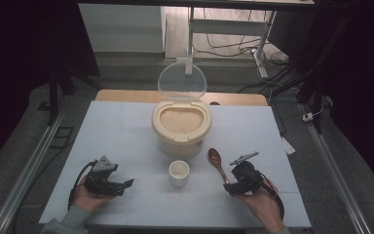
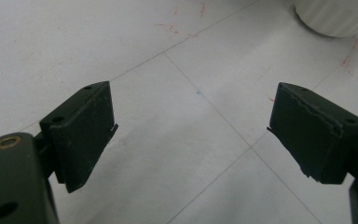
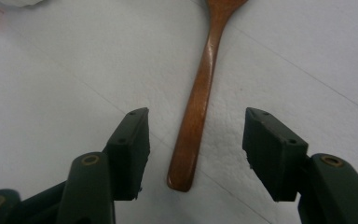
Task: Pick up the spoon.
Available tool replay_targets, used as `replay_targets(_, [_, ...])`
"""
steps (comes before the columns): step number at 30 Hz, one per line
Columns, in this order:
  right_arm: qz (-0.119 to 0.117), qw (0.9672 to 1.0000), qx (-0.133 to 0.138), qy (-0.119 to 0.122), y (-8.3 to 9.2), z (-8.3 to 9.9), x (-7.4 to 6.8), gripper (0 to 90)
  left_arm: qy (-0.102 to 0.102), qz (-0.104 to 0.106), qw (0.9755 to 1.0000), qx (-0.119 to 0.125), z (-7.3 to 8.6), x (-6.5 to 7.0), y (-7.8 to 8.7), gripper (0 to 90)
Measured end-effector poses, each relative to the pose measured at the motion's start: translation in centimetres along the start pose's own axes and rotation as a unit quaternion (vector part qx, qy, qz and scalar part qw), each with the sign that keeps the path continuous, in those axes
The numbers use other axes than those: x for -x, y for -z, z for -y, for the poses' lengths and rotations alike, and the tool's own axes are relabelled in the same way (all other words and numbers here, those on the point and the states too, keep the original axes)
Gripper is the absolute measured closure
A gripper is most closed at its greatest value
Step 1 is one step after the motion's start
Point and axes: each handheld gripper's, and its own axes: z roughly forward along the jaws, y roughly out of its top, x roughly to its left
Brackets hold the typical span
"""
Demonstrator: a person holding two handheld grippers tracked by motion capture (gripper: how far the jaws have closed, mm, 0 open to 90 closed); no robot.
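A brown wooden spoon (image 1: 217,162) lies on the white table (image 1: 126,131), bowl end away from me, right of a small white cup (image 1: 178,172). My right gripper (image 1: 230,189) is at the spoon's handle end. In the right gripper view the handle (image 3: 196,112) lies between the two jaws, which stand apart from it on both sides; the gripper (image 3: 195,135) is open. My left gripper (image 1: 126,185) rests at the front left, open and empty, its jaws (image 2: 193,135) wide over bare table. The cup's base (image 2: 335,16) shows at the top right of the left gripper view.
A cream rice container (image 1: 181,126) full of grains stands behind the cup, its clear lid (image 1: 181,82) raised upright. The table's front edge runs just under both hands. A wooden board edge (image 1: 126,95) lies behind the white top.
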Motion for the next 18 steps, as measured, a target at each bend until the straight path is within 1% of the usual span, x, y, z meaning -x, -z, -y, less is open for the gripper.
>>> replay_targets(1, [0.001,1.0000,-0.006,0.000,-0.3,-0.3,-0.1,43.4,0.000,0.000,1.0000,0.000,0.0,0.0,0.0,14.1])
replay_targets(2, [0.001,1.0000,-0.006,0.000,-0.3,-0.3,-0.1,43.4,-0.001,0.000,1.0000,-0.001,0.0,0.0,0.0,14.1])
replay_targets(5, [0.003,0.9999,-0.016,-0.005,-1.0,-0.7,-0.2,48.1,-0.001,0.000,1.0000,-0.001,0.0,0.0,-0.1,14.1])
replay_targets(6, [0.003,0.9999,-0.016,-0.005,-1.0,-0.7,-0.2,48.1,-0.001,0.001,1.0000,-0.002,0.0,0.0,-0.1,14.1])
replay_targets(10, [0.011,0.9995,-0.029,-0.010,-1.7,-1.1,-0.3,54.7,-0.002,0.001,1.0000,-0.001,0.0,0.0,0.0,14.1])
replay_targets(13, [0.012,0.9992,-0.034,-0.014,-1.9,-1.1,-0.3,57.9,-0.003,0.001,1.0000,-0.001,0.0,0.0,0.0,14.1])
replay_targets(14, [0.014,0.9990,-0.038,-0.016,-2.0,-1.1,-0.3,60.9,-0.003,0.001,1.0000,-0.001,0.0,0.0,0.0,14.1])
replay_targets(15, [0.014,0.9990,-0.038,-0.016,-2.0,-1.1,-0.3,60.9,-0.003,0.001,1.0000,-0.001,0.0,0.0,0.0,14.1])
replay_targets(17, [0.016,0.9989,-0.039,-0.020,-2.2,-1.2,-0.3,63.6,-0.003,0.001,1.0000,-0.001,0.0,0.0,0.0,14.1])
replay_targets(18, [0.014,0.9988,-0.043,-0.020,-2.2,-1.2,-0.3,64.7,-0.003,0.001,1.0000,-0.001,0.0,0.0,0.0,14.1])
